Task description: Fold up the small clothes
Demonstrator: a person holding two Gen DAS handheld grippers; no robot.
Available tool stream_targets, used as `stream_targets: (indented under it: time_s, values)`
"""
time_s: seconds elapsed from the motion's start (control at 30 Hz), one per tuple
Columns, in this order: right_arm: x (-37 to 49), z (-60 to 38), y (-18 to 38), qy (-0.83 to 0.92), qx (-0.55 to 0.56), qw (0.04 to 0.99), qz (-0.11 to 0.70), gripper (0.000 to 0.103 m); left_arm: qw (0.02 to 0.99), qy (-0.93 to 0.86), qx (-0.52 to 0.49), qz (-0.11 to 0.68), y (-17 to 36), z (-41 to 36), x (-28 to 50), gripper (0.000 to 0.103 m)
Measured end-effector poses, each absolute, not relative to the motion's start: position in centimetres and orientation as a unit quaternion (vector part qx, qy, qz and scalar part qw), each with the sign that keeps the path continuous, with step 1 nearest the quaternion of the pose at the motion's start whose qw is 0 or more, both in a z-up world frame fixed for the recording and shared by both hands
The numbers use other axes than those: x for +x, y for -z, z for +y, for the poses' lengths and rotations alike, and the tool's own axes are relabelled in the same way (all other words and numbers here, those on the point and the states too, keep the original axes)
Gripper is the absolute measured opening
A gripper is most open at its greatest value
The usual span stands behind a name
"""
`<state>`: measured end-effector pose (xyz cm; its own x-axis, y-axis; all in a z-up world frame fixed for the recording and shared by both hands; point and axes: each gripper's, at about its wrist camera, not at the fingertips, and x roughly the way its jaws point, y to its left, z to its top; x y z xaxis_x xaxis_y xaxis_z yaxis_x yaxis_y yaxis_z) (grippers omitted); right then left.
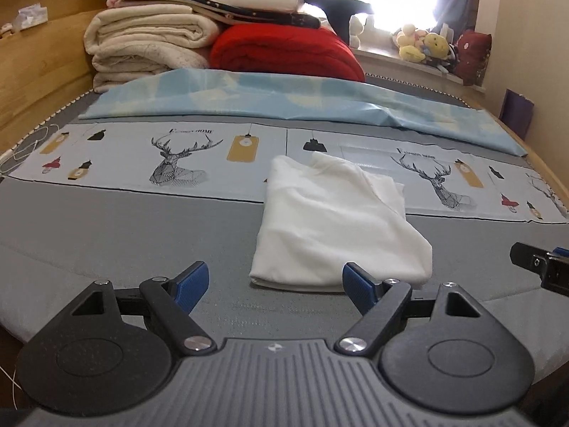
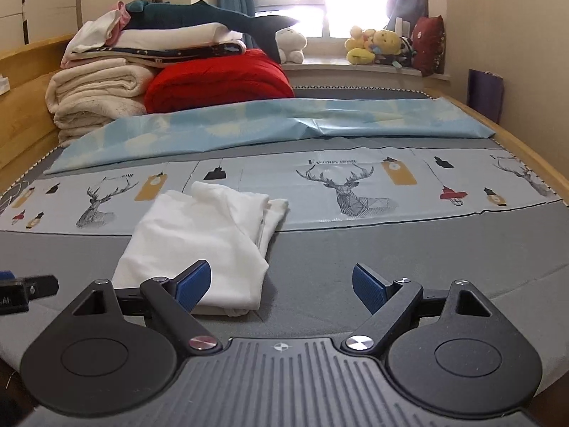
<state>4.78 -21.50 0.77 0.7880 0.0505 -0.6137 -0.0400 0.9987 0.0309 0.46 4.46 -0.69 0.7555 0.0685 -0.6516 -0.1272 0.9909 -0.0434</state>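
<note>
A small white garment (image 1: 334, 220) lies folded into a rough rectangle on the grey mattress (image 1: 124, 235), its far end resting on the deer-print sheet (image 1: 170, 156). My left gripper (image 1: 275, 286) is open just in front of the garment's near edge, with nothing between its blue pads. In the right wrist view the same white garment (image 2: 199, 238) lies left of centre. My right gripper (image 2: 281, 290) is open and empty, its left pad in front of the garment's near corner. Each gripper's tip shows at the edge of the other's view.
A light blue sheet (image 1: 284, 103) lies bunched across the bed beyond the deer print. Stacked cream blankets (image 1: 142, 46) and a red quilt (image 1: 284, 53) fill the far left. Wooden bed rails (image 2: 526, 156) border both sides. Plush toys (image 2: 377, 44) sit on the windowsill.
</note>
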Motion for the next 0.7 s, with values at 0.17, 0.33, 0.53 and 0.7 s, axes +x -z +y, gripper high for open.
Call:
stream_targets:
  time_s: [0.17,0.33,0.53,0.7]
  values:
    - [4.6,-21.3,-0.7,-0.030,0.012,0.943,0.330,0.088,0.931,-0.036,-0.041,0.360,1.3,4.2,1.0,0.086]
    - [4.7,-20.5,-0.7,-0.043,0.000,0.943,0.329,0.088,0.930,-0.035,-0.043,0.363,1.6,4.2,1.3,0.086]
    - [5.1,-19.6,-0.4,-0.049,-0.008,0.940,0.337,0.089,0.928,-0.030,-0.053,0.369,1.9,4.6,1.8,0.086]
    - [5.1,-19.2,-0.1,-0.055,-0.010,0.938,0.342,0.089,0.926,-0.028,-0.058,0.371,2.0,4.5,1.9,0.086]
